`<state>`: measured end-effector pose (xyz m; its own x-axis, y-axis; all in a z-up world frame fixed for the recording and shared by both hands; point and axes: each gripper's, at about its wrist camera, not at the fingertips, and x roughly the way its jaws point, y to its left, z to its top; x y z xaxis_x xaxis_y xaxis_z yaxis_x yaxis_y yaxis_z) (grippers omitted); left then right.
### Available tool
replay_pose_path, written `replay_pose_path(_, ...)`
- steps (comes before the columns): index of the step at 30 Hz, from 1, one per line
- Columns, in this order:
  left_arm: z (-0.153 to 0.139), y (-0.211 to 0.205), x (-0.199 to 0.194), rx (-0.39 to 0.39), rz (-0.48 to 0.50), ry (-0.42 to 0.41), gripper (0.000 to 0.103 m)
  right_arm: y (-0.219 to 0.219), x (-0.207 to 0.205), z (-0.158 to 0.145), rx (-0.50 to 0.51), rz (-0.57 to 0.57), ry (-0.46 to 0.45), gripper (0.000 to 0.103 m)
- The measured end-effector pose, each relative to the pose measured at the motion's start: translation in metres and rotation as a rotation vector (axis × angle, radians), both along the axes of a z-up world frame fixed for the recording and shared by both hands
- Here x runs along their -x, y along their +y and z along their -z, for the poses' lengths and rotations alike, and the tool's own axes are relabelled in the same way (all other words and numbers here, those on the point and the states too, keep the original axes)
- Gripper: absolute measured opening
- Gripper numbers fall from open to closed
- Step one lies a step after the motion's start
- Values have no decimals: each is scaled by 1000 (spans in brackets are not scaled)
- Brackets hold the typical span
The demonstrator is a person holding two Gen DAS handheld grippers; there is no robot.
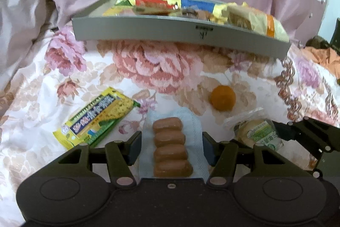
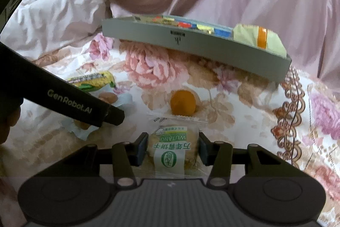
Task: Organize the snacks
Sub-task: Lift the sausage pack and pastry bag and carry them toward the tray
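The left gripper (image 1: 171, 147) is closed on a clear pack of four sausages (image 1: 172, 147), pads pressed against its wrapper edges. The right gripper (image 2: 172, 149) is clamped on a wrapped biscuit (image 2: 173, 148). Both packs lie on the floral bedspread (image 1: 148, 69) near its front edge. An orange ball (image 1: 222, 97) and a yellow corn snack pack (image 1: 95, 118) are seen between them and the grey tray (image 1: 170, 32), filled with snacks, further back.
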<state>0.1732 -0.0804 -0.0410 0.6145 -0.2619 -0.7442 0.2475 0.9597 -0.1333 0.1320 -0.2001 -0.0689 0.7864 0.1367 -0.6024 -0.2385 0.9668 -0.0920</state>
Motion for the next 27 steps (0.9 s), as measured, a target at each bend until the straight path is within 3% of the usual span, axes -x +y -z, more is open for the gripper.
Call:
replay_pose_path(14, -53, 7, -16, 58, -47, -129, 60, -7, -9, -34, -40, 8, -133, 53)
replay_pose_path(27, -95, 12, -79, 84, -102, -255, 61, -15, -74, -85, -75, -1, -263, 53)
